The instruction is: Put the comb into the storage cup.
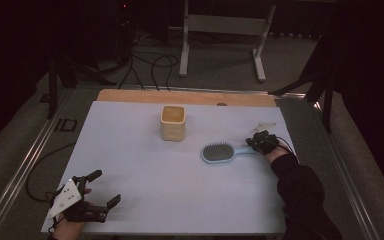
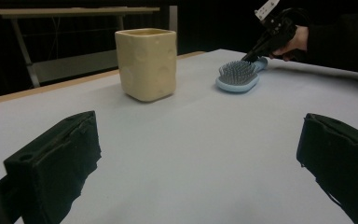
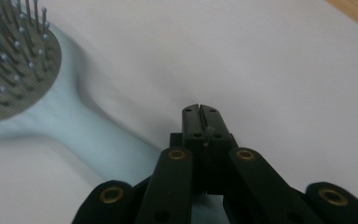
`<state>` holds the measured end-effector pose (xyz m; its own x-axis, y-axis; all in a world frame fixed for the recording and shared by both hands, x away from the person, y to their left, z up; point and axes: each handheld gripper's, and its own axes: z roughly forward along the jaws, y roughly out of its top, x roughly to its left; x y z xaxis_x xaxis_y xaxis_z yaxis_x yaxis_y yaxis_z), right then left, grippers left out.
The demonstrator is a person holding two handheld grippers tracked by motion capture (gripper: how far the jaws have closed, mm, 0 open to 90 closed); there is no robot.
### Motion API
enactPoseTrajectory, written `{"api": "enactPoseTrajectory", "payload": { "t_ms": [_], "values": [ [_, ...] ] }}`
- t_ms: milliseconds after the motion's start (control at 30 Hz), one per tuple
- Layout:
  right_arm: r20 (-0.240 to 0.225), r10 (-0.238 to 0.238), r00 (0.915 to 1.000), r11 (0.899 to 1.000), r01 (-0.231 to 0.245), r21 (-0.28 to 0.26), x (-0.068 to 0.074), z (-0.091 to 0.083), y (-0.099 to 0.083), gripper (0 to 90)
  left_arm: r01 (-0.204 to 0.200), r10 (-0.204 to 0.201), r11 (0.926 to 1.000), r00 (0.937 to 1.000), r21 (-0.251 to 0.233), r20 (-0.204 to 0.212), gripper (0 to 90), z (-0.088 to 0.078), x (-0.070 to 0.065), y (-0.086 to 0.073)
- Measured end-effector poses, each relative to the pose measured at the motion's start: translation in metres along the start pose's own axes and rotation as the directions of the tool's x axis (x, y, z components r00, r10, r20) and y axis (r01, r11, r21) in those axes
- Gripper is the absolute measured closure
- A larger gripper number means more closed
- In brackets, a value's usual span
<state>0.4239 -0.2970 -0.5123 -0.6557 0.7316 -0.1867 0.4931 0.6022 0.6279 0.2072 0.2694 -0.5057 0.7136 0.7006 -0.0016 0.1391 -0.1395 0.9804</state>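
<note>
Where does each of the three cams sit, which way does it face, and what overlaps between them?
High view: above the person's side, facing forward and down on the table; shows both forearms, left gripper and right gripper.
Left gripper view: low over the table, looking between its open jaws at the cup and hairbrush.
Right gripper view: rides the right gripper, jaws shut, beside the hairbrush handle.
Shared: the hairbrush is in all three; the cup in two.
</note>
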Motion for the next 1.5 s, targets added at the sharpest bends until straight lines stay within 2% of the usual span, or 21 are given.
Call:
{"api": "enactPoseTrajectory", "payload": {
  "t_ms": [267,567,833,1100,1333,1500],
  "values": [
    [-0.01,-0.027,0.9996,0.999,0.027,0.03,-0.012,-0.005,0.005,90.0,0.001,-0.001,1.0,1.0,0.0,-0.001,0.0,0.0,0.0,0.0],
    [-0.049,-0.049,0.9976,0.997,0.052,0.063,-0.011,-0.009,-0.002,90.0,-0.002,0.002,1.0,1.0,0.002,0.0,0.0,0.0,0.0,0.0],
    [-0.097,-0.055,0.9938,0.997,0.061,0.053,-0.005,-0.021,-0.015,90.0,0.0,0.0,1.0,1.0,0.001,0.002,0.0,0.0,0.0,0.0],
    [-0.148,-0.085,0.9854,0.994,0.095,0.061,0.012,-0.03,-0.028,90.0,0.001,-0.001,1.0,1.0,0.001,0.0,0.0,0.0,0.0,0.0],
    [-0.169,-0.086,0.9819,0.995,0.093,0.039,0.025,-0.04,-0.037,90.0,0.002,-0.002,1.0,1.0,-0.001,-0.001,0.0,0.0,0.0,0.0],
    [-0.207,-0.088,0.9744,0.995,0.094,0.022,0.034,-0.044,-0.041,90.0,0.001,-0.001,1.0,1.0,-0.001,-0.002,0.0,0.0,0.0,0.0]
  ]
}}
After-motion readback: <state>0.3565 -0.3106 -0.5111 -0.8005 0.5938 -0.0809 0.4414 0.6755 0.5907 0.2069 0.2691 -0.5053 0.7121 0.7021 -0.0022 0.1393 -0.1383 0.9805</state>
